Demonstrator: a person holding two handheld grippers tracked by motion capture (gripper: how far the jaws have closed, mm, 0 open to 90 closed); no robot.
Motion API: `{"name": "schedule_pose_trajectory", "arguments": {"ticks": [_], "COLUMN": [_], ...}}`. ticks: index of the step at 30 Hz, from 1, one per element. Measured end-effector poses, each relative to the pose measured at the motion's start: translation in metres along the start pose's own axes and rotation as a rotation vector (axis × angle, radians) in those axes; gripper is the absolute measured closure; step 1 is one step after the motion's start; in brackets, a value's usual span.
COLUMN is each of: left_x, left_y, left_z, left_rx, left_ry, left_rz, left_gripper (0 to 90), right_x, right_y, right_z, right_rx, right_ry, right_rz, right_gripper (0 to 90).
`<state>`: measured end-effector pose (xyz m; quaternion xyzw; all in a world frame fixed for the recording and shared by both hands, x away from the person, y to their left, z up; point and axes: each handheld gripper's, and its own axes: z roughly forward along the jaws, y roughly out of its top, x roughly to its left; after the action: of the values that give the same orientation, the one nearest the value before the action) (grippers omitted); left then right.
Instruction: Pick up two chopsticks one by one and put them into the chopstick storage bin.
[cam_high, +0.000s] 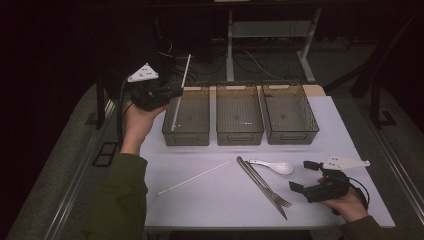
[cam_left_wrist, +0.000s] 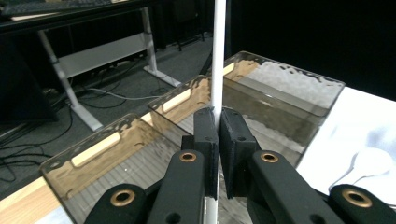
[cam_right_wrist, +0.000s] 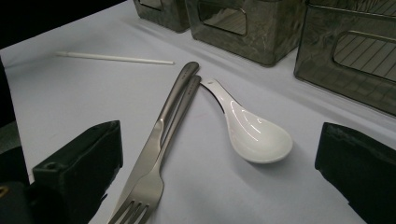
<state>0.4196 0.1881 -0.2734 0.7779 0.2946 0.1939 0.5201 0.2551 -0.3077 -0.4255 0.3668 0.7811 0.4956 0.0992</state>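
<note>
My left gripper (cam_high: 175, 93) is raised over the left clear bin (cam_high: 186, 136), shut on a long white chopstick (cam_high: 186, 72) that stands steeply, its lower end inside the bin. In the left gripper view the pads (cam_left_wrist: 206, 128) pinch that chopstick (cam_left_wrist: 218, 56) between them. A second white chopstick (cam_high: 194, 178) lies on the white table. My right gripper (cam_high: 303, 175) rests open near the front right, its jaws pointing at a white ceramic spoon (cam_right_wrist: 254, 133). A metal knife (cam_right_wrist: 175, 93) and fork (cam_right_wrist: 148, 189) lie side by side left of the spoon.
Three clear plastic bins stand in a row at the table's back: the left one, the middle one (cam_high: 240, 136) and the right one (cam_high: 292, 135). Beyond the table are a desk frame (cam_high: 231, 45) and cables on the floor. The loose chopstick (cam_right_wrist: 114, 58) lies near the bins.
</note>
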Motion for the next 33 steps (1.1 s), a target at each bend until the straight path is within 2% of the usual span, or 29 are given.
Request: {"name": "schedule_pose_trajectory", "arguments": {"ticks": [3, 4, 7, 10, 12, 14, 22, 33], "left_x": [0.004, 0.007, 0.012, 0.015, 0.02, 0.021, 0.029, 0.032], "left_y": [-0.001, -0.004, -0.008, -0.011, -0.015, -0.018, -0.042, -0.061], "left_z": [0.003, 0.007, 0.013, 0.017, 0.022, 0.025, 0.037, 0.049], "left_rx": [0.004, 0.012, 0.043, 0.054, 0.08, 0.099, 0.179, 0.224], "left_ry": [0.016, 0.027, 0.054, 0.063, 0.079, 0.088, 0.109, 0.111], "left_rz": [-0.004, -0.022, -0.025, -0.041, -0.065, -0.071, -0.133, -0.154], "left_gripper": [85.1, 85.1, 85.1, 85.1, 85.1, 85.1, 85.1, 84.9], "right_x": [0.0, 0.0, 0.0, 0.0, 0.0, 0.0, 0.0, 0.0], "right_y": [0.0, 0.0, 0.0, 0.0, 0.0, 0.0, 0.0, 0.0], "right_z": [0.0, 0.0, 0.0, 0.0, 0.0, 0.0, -0.001, 0.0], "right_rx": [-0.002, -0.002, -0.001, -0.005, -0.004, -0.004, -0.005, 0.0], "right_ry": [0.0, 0.0, 0.001, 0.001, 0.001, 0.001, 0.002, 0.002], "right_rz": [-0.001, -0.001, -0.002, -0.002, -0.002, -0.003, -0.003, -0.002], "right_gripper": [1.0, 1.0, 1.0, 1.0, 1.0, 1.0, 1.0, 1.0]}}
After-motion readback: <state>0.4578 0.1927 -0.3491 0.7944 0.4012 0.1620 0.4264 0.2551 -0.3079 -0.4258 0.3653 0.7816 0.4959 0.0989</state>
